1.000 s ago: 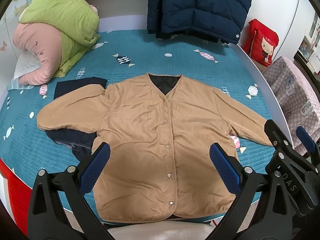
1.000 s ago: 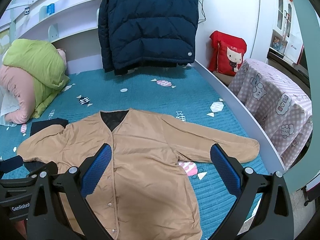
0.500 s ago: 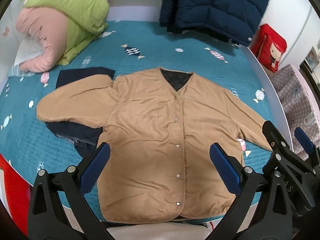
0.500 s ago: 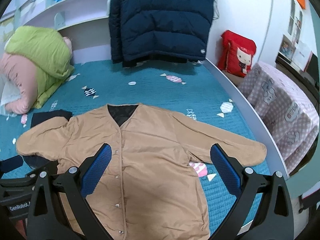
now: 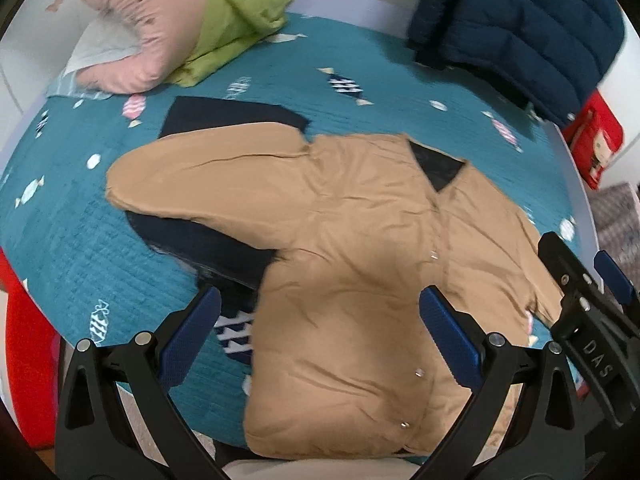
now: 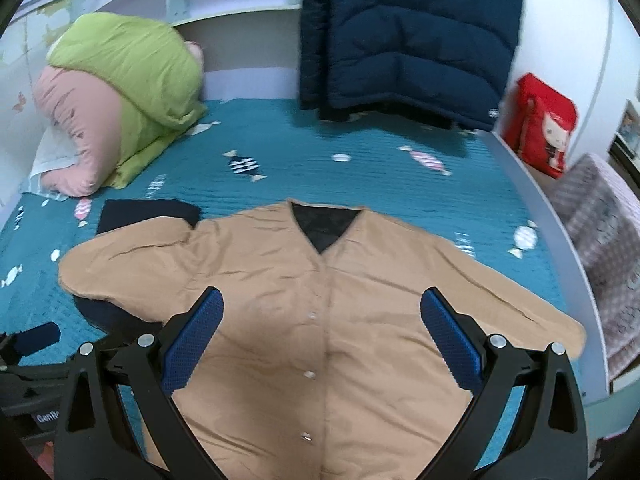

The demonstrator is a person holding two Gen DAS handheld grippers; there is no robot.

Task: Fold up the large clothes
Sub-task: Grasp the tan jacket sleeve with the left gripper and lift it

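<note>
A tan button-front jacket lies flat and face up on the teal bed cover, both sleeves spread out; it also fills the right wrist view. Its left sleeve lies over a dark navy garment. My left gripper is open and empty, above the jacket's lower left side. My right gripper is open and empty, above the jacket's middle. The right gripper also shows at the right edge of the left wrist view.
A rolled green and pink quilt lies at the bed's far left. A navy puffer jacket hangs at the headboard. A red cushion and a checked cloth sit past the bed's right edge.
Both grippers have moved left and closer over the jacket. The left wrist view has swung toward the left sleeve and the navy garment. The jacket has not moved.
</note>
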